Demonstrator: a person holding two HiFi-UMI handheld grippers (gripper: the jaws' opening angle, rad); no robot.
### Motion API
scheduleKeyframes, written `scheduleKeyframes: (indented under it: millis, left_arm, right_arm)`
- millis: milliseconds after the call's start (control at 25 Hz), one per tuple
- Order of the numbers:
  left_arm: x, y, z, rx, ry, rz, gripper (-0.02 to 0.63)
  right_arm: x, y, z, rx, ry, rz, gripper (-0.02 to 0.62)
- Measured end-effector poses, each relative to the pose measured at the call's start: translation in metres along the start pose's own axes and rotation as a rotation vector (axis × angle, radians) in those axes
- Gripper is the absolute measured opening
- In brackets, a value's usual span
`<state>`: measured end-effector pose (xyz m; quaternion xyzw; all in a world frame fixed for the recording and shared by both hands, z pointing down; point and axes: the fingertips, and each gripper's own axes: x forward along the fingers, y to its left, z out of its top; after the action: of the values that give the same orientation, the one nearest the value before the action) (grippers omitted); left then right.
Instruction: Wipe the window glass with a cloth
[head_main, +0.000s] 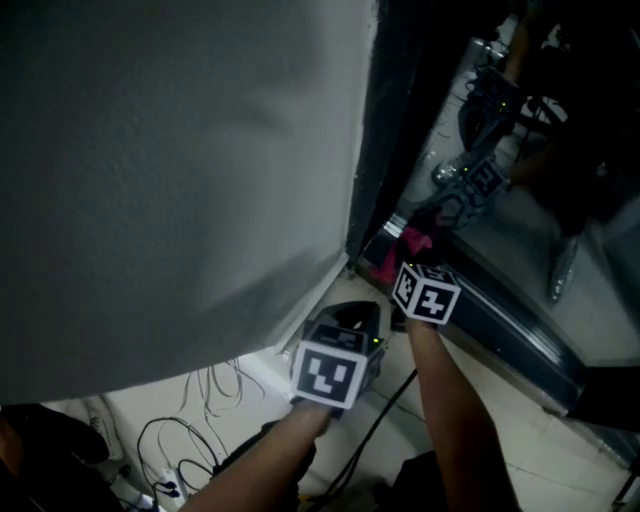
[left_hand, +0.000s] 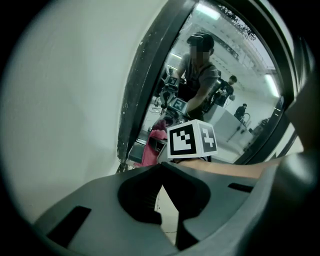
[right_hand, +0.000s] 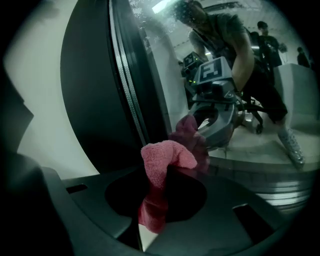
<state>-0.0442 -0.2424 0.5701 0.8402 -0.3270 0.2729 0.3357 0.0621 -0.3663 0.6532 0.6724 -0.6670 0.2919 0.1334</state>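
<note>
My right gripper (head_main: 411, 256) is shut on a pink cloth (head_main: 414, 240) and holds it against the bottom of the window glass (head_main: 520, 230), close to the dark frame (head_main: 385, 130). In the right gripper view the cloth (right_hand: 162, 162) sticks up from between the jaws of this gripper (right_hand: 166, 169) and touches the glass (right_hand: 172, 60), which mirrors it. My left gripper (head_main: 356, 316) hangs lower and nearer, by the foot of the frame, shut on nothing. Its own view shows the jaw tips of the left gripper (left_hand: 162, 172) meeting, with the cloth (left_hand: 151, 146) and the right gripper's marker cube beyond.
A white wall (head_main: 180, 180) fills the left side. The window's dark lower sill (head_main: 510, 330) runs to the right. Loose cables (head_main: 190, 420) lie on the pale floor below. The glass reflects a person, both grippers and a lit room.
</note>
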Motion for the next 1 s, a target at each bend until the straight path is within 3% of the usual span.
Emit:
scheduleKeyframes:
  millis: [360,600,840,1000]
  left_arm:
    - [-0.009,0.018,0.0,-0.018,0.002,0.032,0.0]
    - [-0.005,0.017,0.003,-0.007,-0.002,0.044,0.0]
    - [-0.006,0.015,0.013,0.014,-0.045,0.061,0.0]
    - [-0.017,-0.001,0.044,0.028,-0.134,0.046,0.0]
  right_arm:
    - [0.018,0.03,0.007,-0.027,0.012,0.104,0.072]
    - [0.007,0.047,0.03,-0.025,-0.048,0.214,0.072]
    - [-0.038,0.057,0.059,-0.025,-0.129,0.286,0.072]
    - [-0.084,0.052,0.088,-0.019,-0.19,0.315,0.072]
